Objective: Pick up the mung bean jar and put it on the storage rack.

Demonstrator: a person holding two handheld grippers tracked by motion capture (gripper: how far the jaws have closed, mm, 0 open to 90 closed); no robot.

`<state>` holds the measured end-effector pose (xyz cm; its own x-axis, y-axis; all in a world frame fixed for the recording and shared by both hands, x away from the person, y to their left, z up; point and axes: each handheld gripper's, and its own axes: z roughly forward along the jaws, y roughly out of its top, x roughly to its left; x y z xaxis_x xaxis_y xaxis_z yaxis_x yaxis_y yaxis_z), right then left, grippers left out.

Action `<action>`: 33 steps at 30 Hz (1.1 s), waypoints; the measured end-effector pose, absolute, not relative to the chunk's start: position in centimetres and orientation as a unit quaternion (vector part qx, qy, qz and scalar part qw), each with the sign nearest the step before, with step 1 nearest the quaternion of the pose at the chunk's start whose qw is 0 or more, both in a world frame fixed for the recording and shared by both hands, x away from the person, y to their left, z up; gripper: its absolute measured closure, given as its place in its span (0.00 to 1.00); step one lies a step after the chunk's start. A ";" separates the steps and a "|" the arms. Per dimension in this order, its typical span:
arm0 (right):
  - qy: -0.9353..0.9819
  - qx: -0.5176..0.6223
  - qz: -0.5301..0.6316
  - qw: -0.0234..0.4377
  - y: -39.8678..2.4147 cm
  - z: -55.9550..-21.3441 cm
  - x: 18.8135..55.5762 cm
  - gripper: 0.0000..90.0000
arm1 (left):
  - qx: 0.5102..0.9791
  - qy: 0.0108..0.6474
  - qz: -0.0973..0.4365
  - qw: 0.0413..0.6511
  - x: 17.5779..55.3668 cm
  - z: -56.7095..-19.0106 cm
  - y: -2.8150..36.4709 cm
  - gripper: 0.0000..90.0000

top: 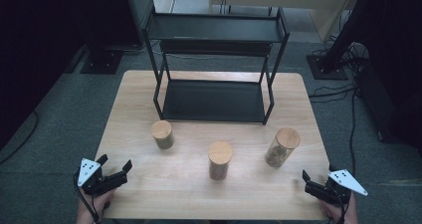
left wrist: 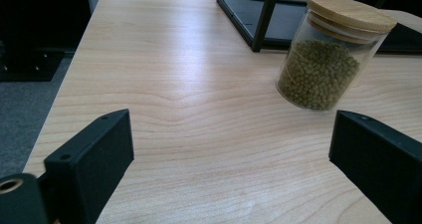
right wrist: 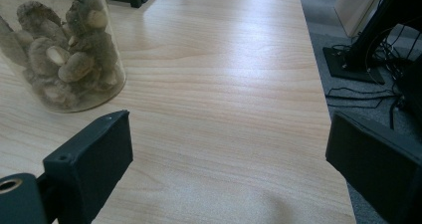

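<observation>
Currently both grippers, left [top: 115, 169] and right [top: 313, 183], are resting spread wide and empty at the near table [top: 164, 184] edge; three jars [top: 220, 160] are standing ahead, so a careless reach risks toppling one.

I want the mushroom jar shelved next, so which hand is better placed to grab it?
Right. The right tongs sit open just below the mushroom jar; the left tongs are across the table, beyond the middle jar.
</observation>
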<state>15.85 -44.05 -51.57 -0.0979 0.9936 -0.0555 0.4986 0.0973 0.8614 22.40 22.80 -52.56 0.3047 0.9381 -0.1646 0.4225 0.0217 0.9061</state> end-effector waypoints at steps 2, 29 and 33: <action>0.653 0.573 0.352 0.350 -44.0 -51.6 15.9 0.05 | 0.645 0.527 0.267 0.485 22.4 -52.6 22.7 0.03; 0.656 0.572 0.346 0.351 -43.9 -51.6 15.9 0.04 | 0.645 0.513 0.280 0.493 23.2 -52.2 19.6 0.00; 0.656 0.572 0.345 0.352 -43.9 -51.6 15.9 0.04 | 0.644 0.510 0.288 0.492 23.3 -52.1 18.9 0.00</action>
